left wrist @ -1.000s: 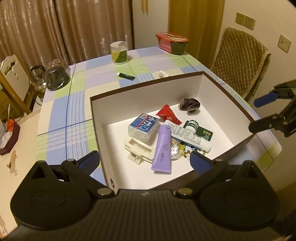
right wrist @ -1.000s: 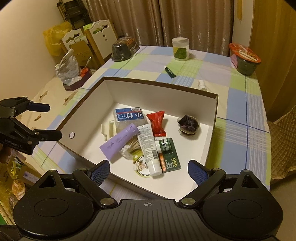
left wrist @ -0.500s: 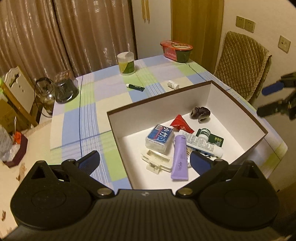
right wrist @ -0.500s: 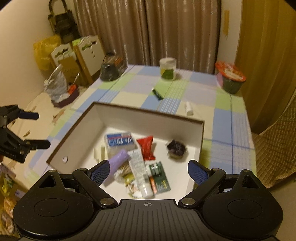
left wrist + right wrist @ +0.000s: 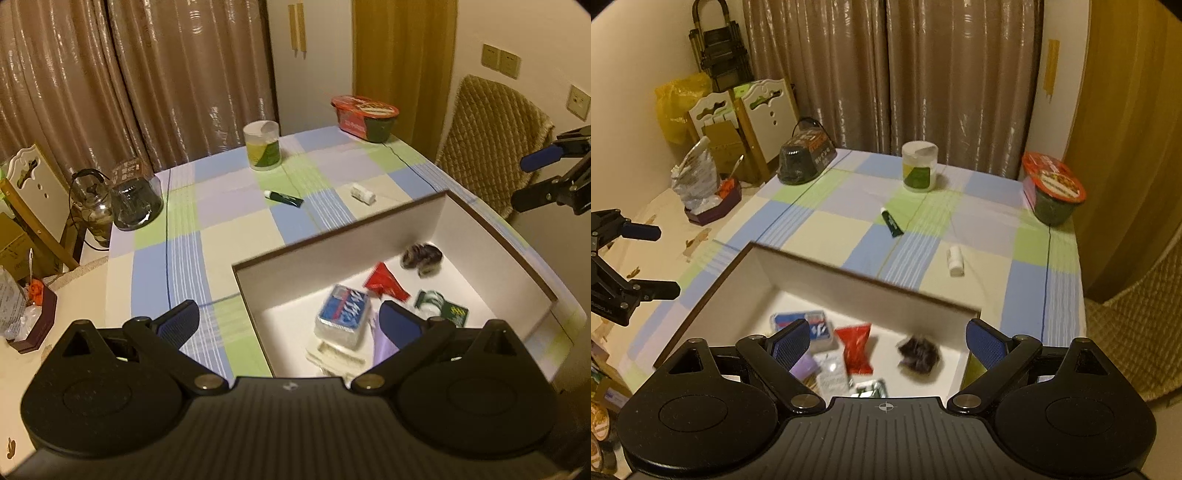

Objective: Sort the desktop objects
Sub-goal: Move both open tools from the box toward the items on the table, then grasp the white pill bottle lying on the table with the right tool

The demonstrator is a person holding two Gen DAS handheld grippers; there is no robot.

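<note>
A white box with a brown rim (image 5: 480,225) (image 5: 871,275) sits at the near end of the checked table. It holds a blue tissue pack (image 5: 345,308), a red packet (image 5: 386,282) (image 5: 855,345), a dark scrunchie (image 5: 421,256) (image 5: 919,356), a green packet (image 5: 448,308) and a purple tube (image 5: 803,367). On the cloth beyond lie a green tube (image 5: 284,198) (image 5: 892,221) and a small white bottle (image 5: 362,193) (image 5: 955,260). My left gripper (image 5: 290,321) and right gripper (image 5: 888,339) are open and empty, held back above the box's near side.
At the table's far end stand a white jar with a green label (image 5: 263,146) (image 5: 919,166), a red noodle bowl (image 5: 364,118) (image 5: 1052,188) and a dark glass lid (image 5: 135,197) (image 5: 805,157). A quilted chair (image 5: 491,136) is at the right. Clutter sits at the left.
Both grippers have pulled back and up from the box, so more of the far table shows. Both stayed open. The objects have not moved.
</note>
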